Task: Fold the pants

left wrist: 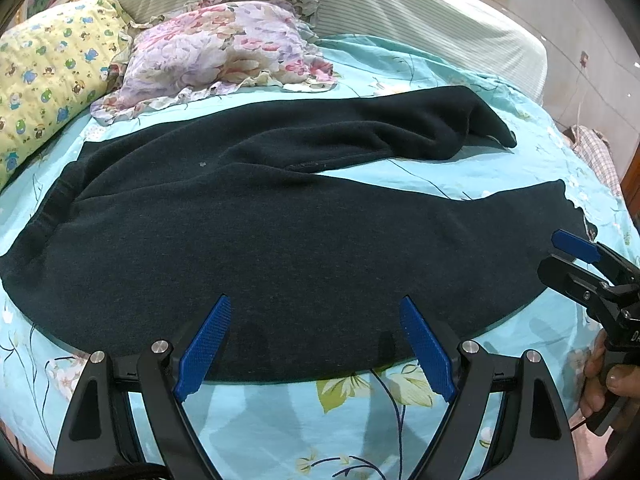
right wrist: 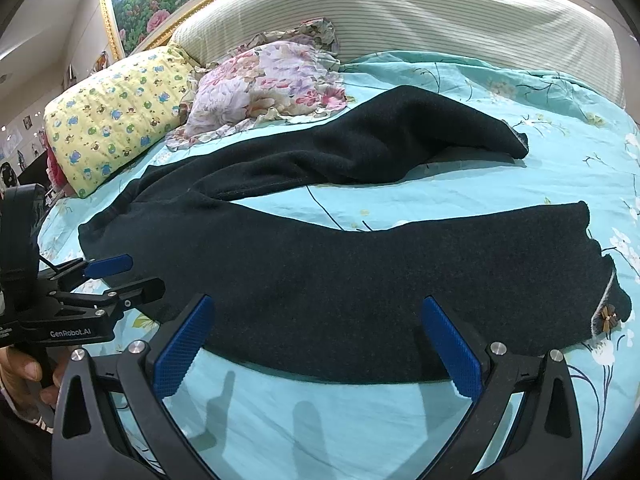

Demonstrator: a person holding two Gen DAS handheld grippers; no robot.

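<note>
Dark navy pants (left wrist: pixel 256 232) lie spread on the bed, waistband at the left, two legs running right and split apart; they also show in the right wrist view (right wrist: pixel 360 280). The near leg's cuff (right wrist: pixel 604 300) carries a small flower ornament. My left gripper (left wrist: pixel 316 340) is open, empty, hovering over the near edge of the pants near the hip. My right gripper (right wrist: pixel 320 344) is open, empty, over the near leg's lower edge. The right gripper also shows at the right of the left wrist view (left wrist: pixel 576 256), and the left gripper at the left of the right wrist view (right wrist: pixel 120 276).
The bed has a turquoise floral sheet (left wrist: pixel 304 416). A yellow cartoon-print pillow (left wrist: pixel 44 80) and a floral ruffled pillow (left wrist: pixel 216 48) lie at the far left. A striped headboard (right wrist: pixel 400 4) stands behind. The near edge of the bed is just below both grippers.
</note>
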